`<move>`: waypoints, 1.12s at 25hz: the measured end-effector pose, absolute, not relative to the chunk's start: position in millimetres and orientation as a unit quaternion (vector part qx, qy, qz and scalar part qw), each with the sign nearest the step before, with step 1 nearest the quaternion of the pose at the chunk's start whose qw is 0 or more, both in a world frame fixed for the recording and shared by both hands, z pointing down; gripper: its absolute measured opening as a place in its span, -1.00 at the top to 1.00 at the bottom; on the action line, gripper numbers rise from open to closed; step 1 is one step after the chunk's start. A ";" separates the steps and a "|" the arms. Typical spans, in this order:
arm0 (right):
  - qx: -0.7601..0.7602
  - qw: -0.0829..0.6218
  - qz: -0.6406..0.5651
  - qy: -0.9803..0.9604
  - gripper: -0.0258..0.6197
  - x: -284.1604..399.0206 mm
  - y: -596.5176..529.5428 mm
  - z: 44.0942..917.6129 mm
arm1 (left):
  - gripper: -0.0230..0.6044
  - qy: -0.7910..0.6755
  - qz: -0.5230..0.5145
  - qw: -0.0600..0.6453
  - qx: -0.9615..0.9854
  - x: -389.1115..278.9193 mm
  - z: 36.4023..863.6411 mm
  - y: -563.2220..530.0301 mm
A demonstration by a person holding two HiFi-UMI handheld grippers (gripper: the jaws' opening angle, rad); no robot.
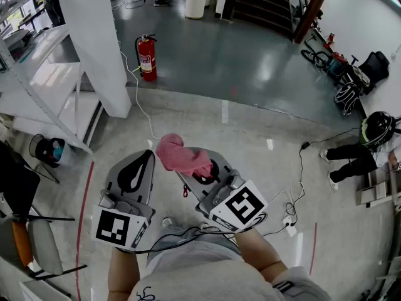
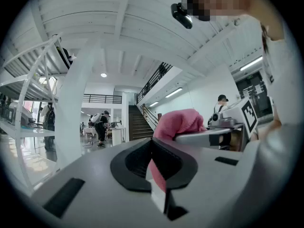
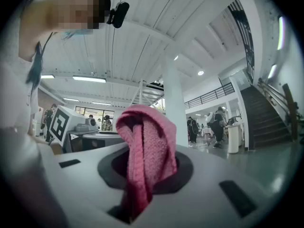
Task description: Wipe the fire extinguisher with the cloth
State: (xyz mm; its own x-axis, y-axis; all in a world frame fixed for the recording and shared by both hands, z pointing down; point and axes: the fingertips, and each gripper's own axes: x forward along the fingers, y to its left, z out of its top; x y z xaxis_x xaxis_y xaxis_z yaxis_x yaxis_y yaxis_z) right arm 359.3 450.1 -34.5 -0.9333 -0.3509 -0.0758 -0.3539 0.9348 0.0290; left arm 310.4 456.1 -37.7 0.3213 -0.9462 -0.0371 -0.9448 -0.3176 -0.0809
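Closest in, the right hand-held gripper (image 1: pixel 195 170) has its jaws clamped on the pink cloth (image 1: pixel 181 156). In the right gripper view the knitted fabric is pinched down in the black hollow between the jaws and bunches up above them in a loose fold. Just beside it, the left hand-held gripper (image 1: pixel 148 158) has its jaws drawn together. It looks to have nothing of its own in hold. A sliver of pink shows at the seam in the left gripper view, and I cannot tell what that is. Both are held out in front of the person at about the same height, near each other but not touching.

Below them is bare pale floor (image 1: pixel 250 137). A thin white cable (image 1: pixel 143 111) trails across it toward the white pillar (image 1: pixel 94 42).

Farther on stands the fire extinguisher (image 1: pixel 147 57), red and upright on the darker floor just beside the pillar's foot — well apart from both hand-held grippers and from the cloth. Beyond it are dark stairs (image 1: pixel 257 2), and off to the right a person sits on the floor.

As for progress, I judge that only the pick-up of the cloth is done. Nothing shows cloth against the cylinder, so the wiping itself has not begun — what is left is to close the gap to the extinguisher, bring the cloth onto its body and rub it over.
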 end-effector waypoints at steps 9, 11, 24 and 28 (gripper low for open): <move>-0.186 0.033 0.018 0.982 0.72 348.3 439.3 -28.1 | 0.90 0.585 -0.008 0.041 -0.810 293.5 -32.4 445.3; -0.187 0.033 0.017 0.982 0.72 347.6 438.7 -25.4 | 0.90 0.584 -0.009 0.041 -0.810 293.2 -30.3 445.1; -0.239 0.035 0.042 0.969 0.73 275.2 400.0 -23.1 | 0.90 0.574 -0.020 0.045 -0.818 204.5 -24.2 410.6; -0.251 0.033 0.027 0.967 0.73 246.6 367.3 -19.6 | 0.90 0.569 -0.021 0.044 -0.821 171.7 -20.9 378.4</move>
State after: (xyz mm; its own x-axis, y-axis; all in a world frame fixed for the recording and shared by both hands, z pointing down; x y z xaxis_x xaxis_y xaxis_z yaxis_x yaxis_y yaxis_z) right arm 246.6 367.3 -19.6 -0.8716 -0.4841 -0.0776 -0.4877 0.8722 0.0366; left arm 171.7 378.4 -20.9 0.3524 -0.9357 -0.0161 -0.9320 -0.3494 -0.0962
